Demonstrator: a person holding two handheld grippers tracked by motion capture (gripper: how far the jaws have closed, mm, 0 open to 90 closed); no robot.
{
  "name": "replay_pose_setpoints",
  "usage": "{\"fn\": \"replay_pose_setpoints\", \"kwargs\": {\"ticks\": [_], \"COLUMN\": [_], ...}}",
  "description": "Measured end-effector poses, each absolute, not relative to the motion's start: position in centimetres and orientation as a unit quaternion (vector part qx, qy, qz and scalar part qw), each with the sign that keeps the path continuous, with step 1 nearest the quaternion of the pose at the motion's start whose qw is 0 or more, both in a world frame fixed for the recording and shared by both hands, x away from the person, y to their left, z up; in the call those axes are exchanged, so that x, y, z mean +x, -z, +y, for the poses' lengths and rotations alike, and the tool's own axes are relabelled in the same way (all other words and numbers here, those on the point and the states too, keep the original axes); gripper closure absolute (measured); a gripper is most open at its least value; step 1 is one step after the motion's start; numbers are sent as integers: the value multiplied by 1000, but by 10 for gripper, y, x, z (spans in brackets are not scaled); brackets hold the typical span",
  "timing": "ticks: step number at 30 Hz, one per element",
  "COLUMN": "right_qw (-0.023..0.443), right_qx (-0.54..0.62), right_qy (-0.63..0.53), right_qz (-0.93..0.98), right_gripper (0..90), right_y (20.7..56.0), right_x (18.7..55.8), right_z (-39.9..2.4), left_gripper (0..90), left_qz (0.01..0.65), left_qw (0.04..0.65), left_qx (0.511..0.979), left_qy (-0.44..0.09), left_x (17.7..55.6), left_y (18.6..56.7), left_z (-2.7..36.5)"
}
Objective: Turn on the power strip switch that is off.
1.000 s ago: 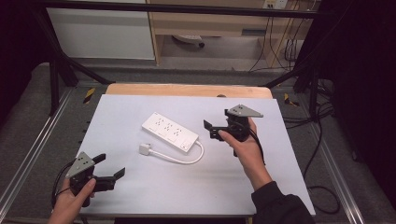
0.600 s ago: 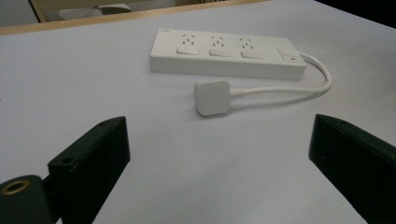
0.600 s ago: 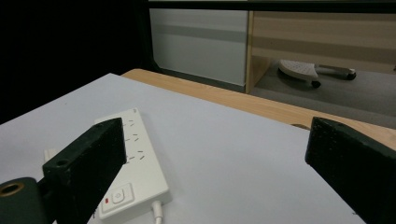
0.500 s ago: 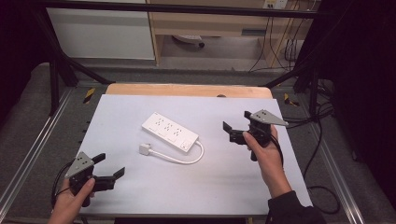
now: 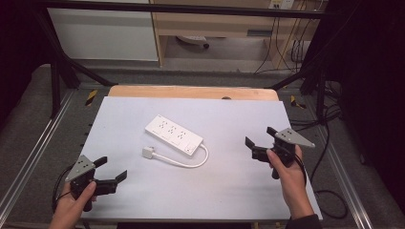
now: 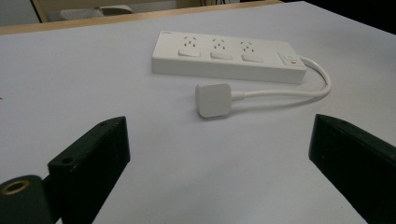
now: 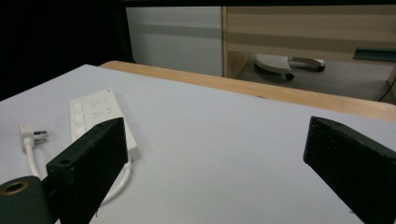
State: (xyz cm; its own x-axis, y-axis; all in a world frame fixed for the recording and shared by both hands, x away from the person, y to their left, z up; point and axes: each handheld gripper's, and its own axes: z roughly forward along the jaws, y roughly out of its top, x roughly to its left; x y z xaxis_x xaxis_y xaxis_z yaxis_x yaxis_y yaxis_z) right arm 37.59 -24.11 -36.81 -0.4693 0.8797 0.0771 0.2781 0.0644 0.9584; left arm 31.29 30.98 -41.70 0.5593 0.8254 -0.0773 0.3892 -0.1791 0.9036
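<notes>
Lying near the middle of the desk [image 5: 119,119] is a white power strip [image 5: 174,135], set slantwise, its cord [image 5: 191,163] looping round to a plug [image 5: 147,152] resting just beside it on the near side. Down at the near left corner, the left gripper [image 5: 111,168] sits in a hand, jaws spread wide, gripping nothing. Over by the right edge, the right gripper [image 5: 259,141] is also wide apart and empty, well clear of the strip.
</notes>
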Motion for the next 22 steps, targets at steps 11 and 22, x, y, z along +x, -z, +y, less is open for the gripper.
{"fn": "replay_pose_setpoints", "kwargs": {"ticks": [11, 22], "right_qw": [279, 251], "right_qx": [455, 465], "right_qy": [-507, -455], "right_qz": [677, 717], "right_gripper": [68, 62], "right_y": [410, 440], "right_x": [353, 348], "right_z": [-264, -264], "left_gripper": [53, 53], "left_qz": [416, 412], "left_qw": [491, 490], "left_qx": [733, 735], "left_qy": [-223, -223], "left_x": [313, 313], "left_y": [417, 417], "left_z": [310, 310]}}
